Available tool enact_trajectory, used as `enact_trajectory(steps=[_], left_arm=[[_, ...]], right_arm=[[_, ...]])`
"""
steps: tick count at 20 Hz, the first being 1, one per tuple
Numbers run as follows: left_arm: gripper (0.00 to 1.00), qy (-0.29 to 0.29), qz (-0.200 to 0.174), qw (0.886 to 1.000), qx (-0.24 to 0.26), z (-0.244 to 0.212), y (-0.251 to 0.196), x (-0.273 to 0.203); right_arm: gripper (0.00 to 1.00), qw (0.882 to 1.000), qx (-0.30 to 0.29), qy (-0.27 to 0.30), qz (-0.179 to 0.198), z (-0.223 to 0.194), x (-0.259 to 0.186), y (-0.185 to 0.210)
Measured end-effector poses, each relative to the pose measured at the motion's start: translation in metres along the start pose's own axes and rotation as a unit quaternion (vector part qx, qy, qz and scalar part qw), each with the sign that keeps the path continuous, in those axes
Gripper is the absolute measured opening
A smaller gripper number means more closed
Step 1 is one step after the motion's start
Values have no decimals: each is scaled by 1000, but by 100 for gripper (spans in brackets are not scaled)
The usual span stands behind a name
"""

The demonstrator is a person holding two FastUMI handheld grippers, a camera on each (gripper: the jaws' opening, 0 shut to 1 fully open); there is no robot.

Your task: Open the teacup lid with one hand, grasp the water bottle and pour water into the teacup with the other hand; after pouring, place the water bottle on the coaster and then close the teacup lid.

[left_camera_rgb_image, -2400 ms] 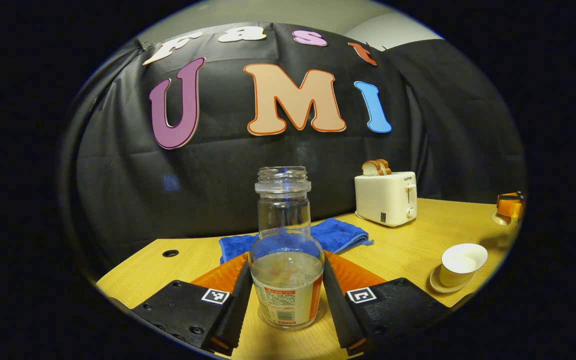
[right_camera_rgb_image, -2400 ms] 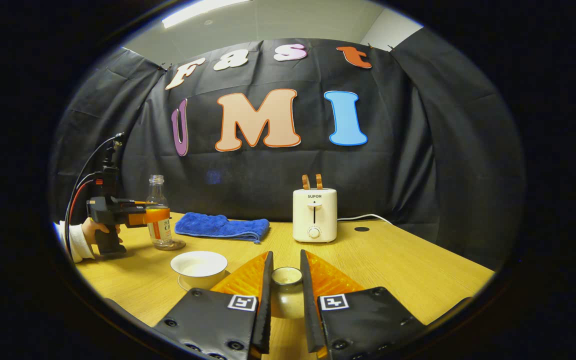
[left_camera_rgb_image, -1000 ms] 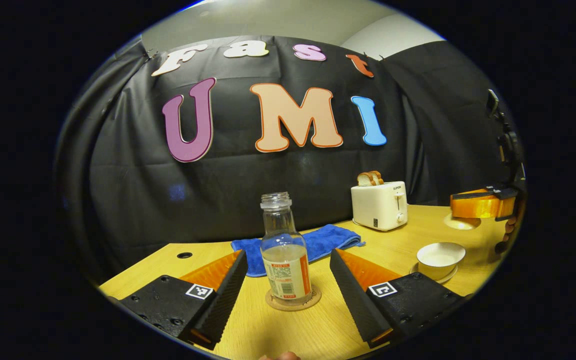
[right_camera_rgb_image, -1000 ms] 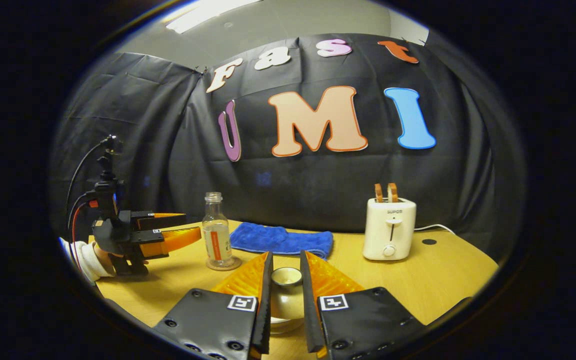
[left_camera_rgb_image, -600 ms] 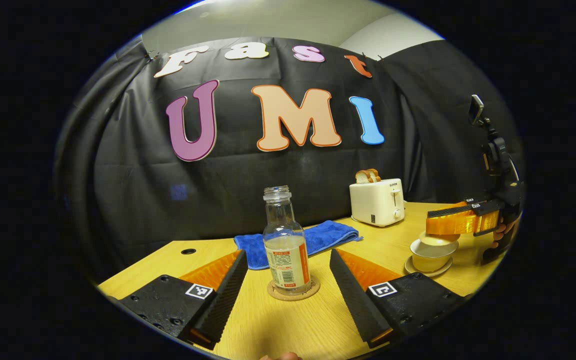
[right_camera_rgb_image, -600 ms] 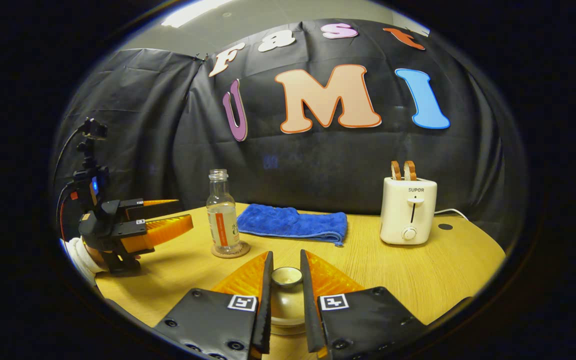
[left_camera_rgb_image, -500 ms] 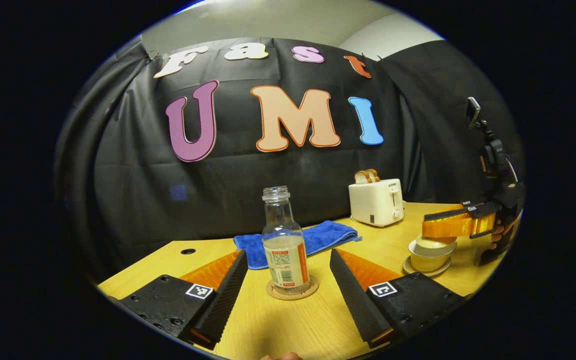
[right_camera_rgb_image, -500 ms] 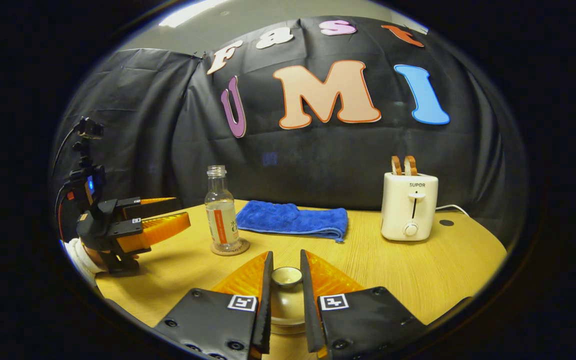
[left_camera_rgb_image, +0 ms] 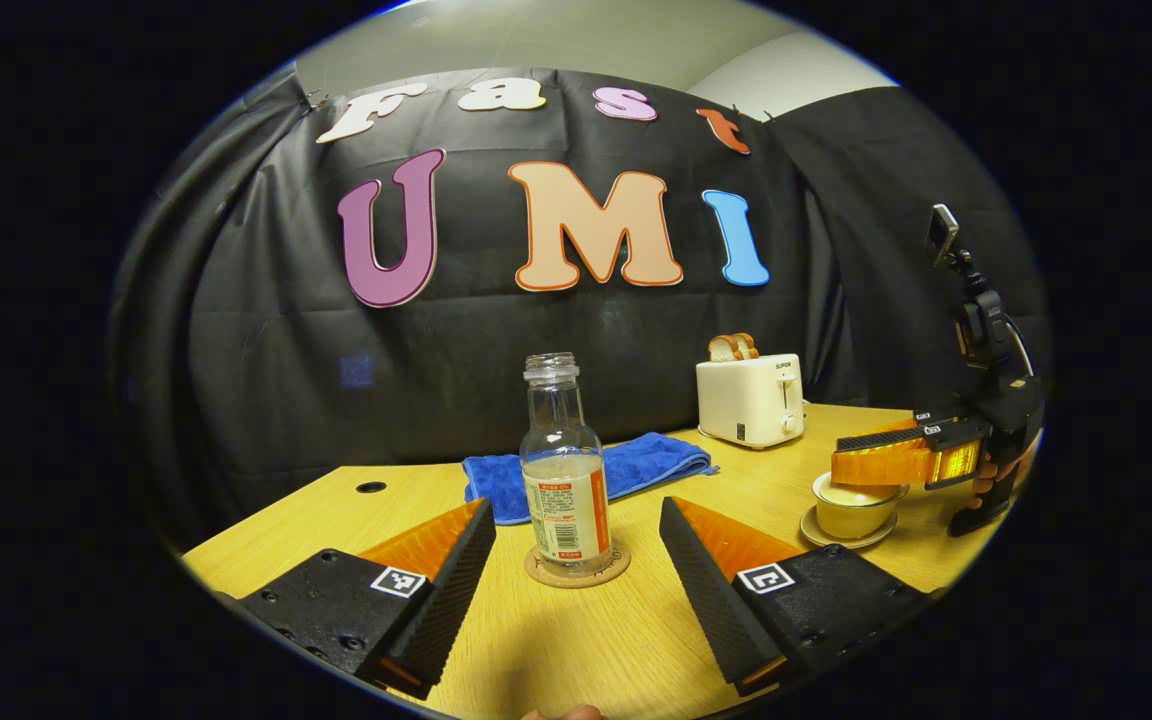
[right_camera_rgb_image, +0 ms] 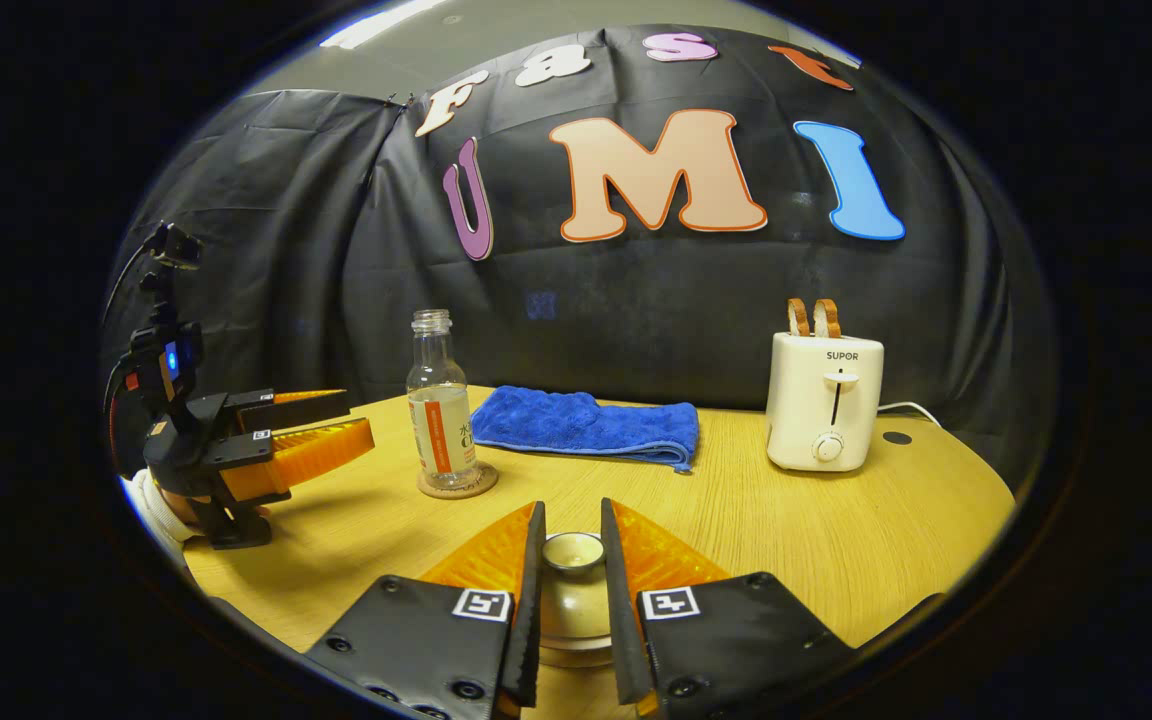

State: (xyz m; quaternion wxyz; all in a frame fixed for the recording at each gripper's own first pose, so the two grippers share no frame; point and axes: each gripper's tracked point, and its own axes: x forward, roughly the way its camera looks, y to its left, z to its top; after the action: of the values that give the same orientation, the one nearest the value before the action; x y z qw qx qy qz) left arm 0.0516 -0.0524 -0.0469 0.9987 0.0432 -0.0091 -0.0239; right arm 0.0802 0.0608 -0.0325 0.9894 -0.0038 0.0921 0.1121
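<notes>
**Teacup lid seated on cup, bottle parked on coaster**

Teacup lid (right_camera_rgb_image: 573,575) is gripped by its knob between the nearly closed fingers of the right gripper (right_camera_rgb_image: 573,640), as seen in the right gripper view. In the left gripper view the lid is seen resting on the teacup (left_camera_rgb_image: 851,505), which stands on its saucer (left_camera_rgb_image: 844,532) on the table (left_camera_rgb_image: 626,640). The left gripper (left_camera_rgb_image: 576,600) is held wide open with nothing between its fingers. Just beyond it, the water bottle (left_camera_rgb_image: 563,470) is seen upright on the coaster (left_camera_rgb_image: 576,566), uncapped and partly filled. Farther back, a blue towel (left_camera_rgb_image: 626,470) is laid flat. A toaster (left_camera_rgb_image: 748,400) with bread slices is placed near the wall.
</notes>
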Motion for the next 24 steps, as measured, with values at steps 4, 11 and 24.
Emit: enact_trajectory(steps=[4,11,24], left_arm=[[96,2,-1,1000,-2,-1,0,0],[96,8,3,1000,-6,-4,2,-2],[96,11,25,999,-23,-5,7,-14]], right_arm=[[40,1000,10,1,5,-1,-1,-1],[93,998,41,-37,0,12,-21,-12],[94,990,52,-93,-91,21,-73,-83]])
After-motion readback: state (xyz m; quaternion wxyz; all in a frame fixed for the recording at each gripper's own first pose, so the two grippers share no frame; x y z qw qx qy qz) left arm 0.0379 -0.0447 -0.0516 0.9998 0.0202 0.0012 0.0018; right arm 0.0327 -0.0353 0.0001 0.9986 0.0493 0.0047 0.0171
